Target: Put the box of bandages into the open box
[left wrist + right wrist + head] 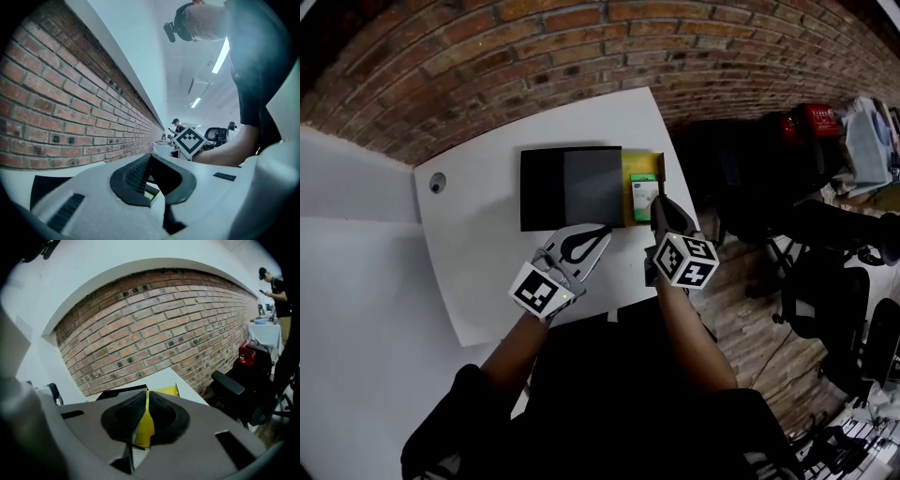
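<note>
The small green-and-white box of bandages is in, lying flat in the yellow-lined open cardboard box just right of centre in the head view. On that box's left side a flat black-and-grey lid panel spreads across the white surface. The right gripper is at the yellow box's lower right corner, just beside the bandages and clear of them. In its own view the fingers are pressed together at the tips with nothing between them, only the yellow lining showing behind. Lower left of that, the left gripper sits just below the lid panel, pointing up and right. Its fingers are also closed tip to tip and empty. A red brick wall curves across the top of the frame, and a black office chair stands at the right in the right gripper view.
</note>
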Demonstrator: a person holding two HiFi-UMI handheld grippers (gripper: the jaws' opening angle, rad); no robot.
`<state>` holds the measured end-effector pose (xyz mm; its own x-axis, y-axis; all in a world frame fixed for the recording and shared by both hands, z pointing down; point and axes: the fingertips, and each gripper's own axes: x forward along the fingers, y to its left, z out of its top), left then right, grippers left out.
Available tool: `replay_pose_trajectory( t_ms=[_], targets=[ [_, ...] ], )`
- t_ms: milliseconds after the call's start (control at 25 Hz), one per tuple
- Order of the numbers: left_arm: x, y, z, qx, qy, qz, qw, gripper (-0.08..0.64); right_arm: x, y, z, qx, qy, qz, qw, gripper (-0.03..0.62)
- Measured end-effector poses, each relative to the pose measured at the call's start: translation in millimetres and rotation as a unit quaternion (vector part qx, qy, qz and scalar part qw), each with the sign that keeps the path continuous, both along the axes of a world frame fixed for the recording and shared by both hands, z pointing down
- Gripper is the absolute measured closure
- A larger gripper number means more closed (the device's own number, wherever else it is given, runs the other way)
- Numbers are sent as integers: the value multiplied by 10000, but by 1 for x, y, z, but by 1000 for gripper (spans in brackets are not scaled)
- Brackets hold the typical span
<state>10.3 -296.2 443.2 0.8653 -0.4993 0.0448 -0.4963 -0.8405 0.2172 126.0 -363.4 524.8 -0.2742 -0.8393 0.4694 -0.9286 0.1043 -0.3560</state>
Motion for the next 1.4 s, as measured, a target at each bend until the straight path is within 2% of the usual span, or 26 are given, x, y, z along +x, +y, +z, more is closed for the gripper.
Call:
replay_pose_trajectory(
  t_ms=[360, 680, 840, 1040, 1400],
  targets=[
    [-2, -3, -33, 525, -4, 42, 9986, 545, 3, 12, -77, 1016, 362, -314, 9937, 580],
    [-1, 18, -70, 705, -40, -220, 9973, 545, 24, 52, -151, 2131, 599, -798, 9719, 583],
    [6, 46, -89, 815, -129, -290, 9962, 545, 38, 94, -185, 2645, 550, -1063, 9569, 584],
    [19, 95, -98, 872, -237, -346, 9953, 545, 54, 173, -214, 3162, 303, -1570, 9351, 586],
    [29, 193, -92, 770, -285, -519, 9953, 545, 81, 283, -212, 3382, 134, -1887, 9219, 586]
  ],
)
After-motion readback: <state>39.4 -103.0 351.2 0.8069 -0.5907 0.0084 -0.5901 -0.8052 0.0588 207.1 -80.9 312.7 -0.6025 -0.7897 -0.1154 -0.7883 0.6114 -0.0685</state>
